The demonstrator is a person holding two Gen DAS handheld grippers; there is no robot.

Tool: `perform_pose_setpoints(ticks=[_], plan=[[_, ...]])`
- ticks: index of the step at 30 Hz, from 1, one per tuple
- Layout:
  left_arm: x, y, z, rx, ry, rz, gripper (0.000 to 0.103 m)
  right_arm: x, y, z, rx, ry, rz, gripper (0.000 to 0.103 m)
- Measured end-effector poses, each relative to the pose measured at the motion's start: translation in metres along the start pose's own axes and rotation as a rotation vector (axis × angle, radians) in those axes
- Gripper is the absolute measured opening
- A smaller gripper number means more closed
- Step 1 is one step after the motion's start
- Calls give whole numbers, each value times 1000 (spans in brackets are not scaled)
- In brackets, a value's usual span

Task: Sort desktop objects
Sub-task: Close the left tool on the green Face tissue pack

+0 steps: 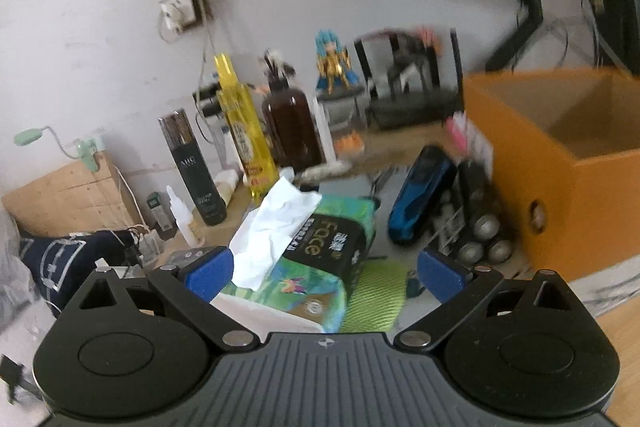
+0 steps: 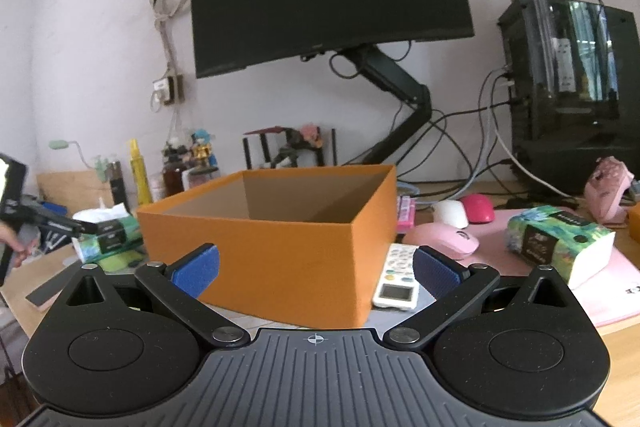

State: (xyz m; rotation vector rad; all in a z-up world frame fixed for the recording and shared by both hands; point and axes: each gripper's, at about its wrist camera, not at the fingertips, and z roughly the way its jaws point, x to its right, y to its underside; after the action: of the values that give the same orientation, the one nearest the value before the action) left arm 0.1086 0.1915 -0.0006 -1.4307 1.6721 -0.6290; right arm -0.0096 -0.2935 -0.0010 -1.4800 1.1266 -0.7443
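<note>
Left gripper [image 1: 324, 269] lined up on a tissue pack, orange box waiting open.

At the left of the bench [image 2: 24, 291], the left gripper's jaws are spread wide with the tissue pack [image 1: 316, 267] lying between the blue pads, not yet pinched; the pack rests on a green cloth [image 1: 376, 301], its white sheet sticking up, so a grip across the wrapped body seems intended. Bottles [image 1: 248, 135] stand along the wall behind it. Toward the middle, the orange box [image 2: 276, 247] sits with nothing visible inside, likely the sorting target. The right gripper [image 2: 316, 275] hovers before the box, jaws apart and holding nothing. Farther right lie a remote [image 2: 398, 281], a pink mouse [image 2: 444, 237] and a second tissue pack [image 2: 556, 239].
</note>
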Motion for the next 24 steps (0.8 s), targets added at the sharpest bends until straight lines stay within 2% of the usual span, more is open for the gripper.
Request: perform_pose_setpoints(ticks=[6,11,18,20,24], plan=[[-5,-12,24,-60,-8,95,103,-16,-5,14,-13,-26,-8,103],[-14,-22,52,-165,-28,171,103,-27,-3,18,-22,-42,-9,103],[-19,-23,80,-288,69,205,103,-30,-3,33,-45,-35,3,103],[-18,-20,86,-294,47,235,103,-31,-3,32,-45,-34,6,103],[-21,-21,91,-282,31,230,103,-33,-2,30,-47,-32,3,103]])
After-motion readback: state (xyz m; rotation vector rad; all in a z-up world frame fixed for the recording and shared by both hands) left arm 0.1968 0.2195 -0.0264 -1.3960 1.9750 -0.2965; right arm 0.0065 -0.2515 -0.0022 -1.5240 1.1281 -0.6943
